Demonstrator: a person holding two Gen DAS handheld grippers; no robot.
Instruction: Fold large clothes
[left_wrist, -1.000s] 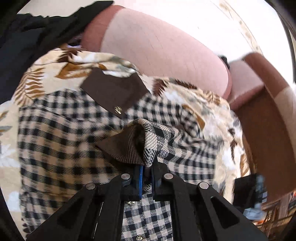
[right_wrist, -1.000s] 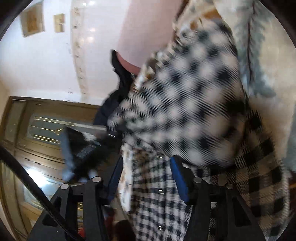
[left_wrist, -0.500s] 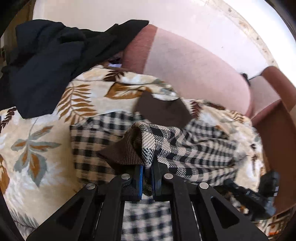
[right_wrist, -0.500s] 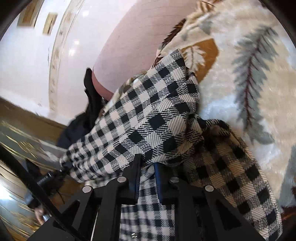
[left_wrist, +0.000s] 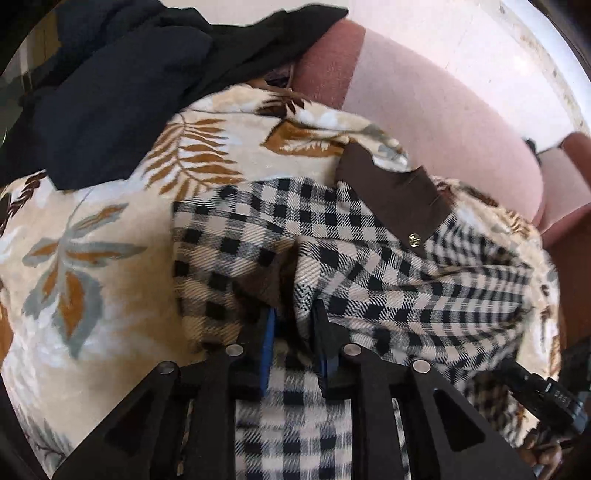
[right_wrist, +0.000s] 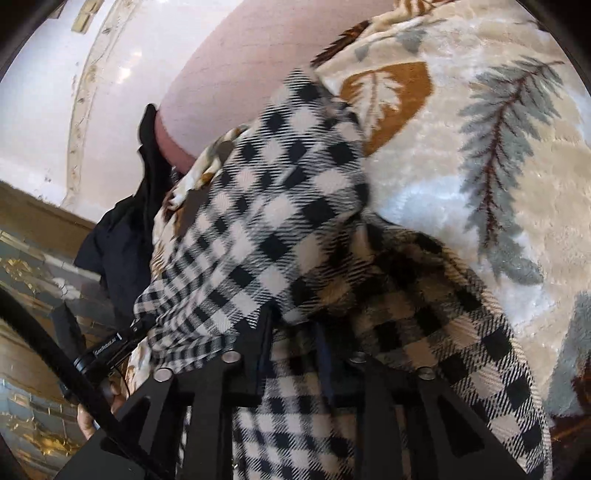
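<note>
Plaid garment (left_wrist: 332, 236): black-and-cream check, brown collar patch (left_wrist: 395, 199), lay bunched on leaf-print blanket (left_wrist: 92, 258).
Change, left: cuff no longer lifted up in the grip; cloth had dropped flat, camera had swung over more blanket.
Left gripper (left_wrist: 293, 325): fingers opening, a small gap, a fold of plaid between them, not pinched.
Change, right: fingers were tighter on the plaid half a second before.
Right gripper (right_wrist: 295, 328): fingers opening, plaid draped over and between them; contact unclear.
Surface: blanket over pink sofa (left_wrist: 443, 122).
Room: dark clothes (left_wrist: 110, 74) heaped at blanket's far edge; pale wall (right_wrist: 44, 74); wooden cabinet (right_wrist: 29, 280).
</note>
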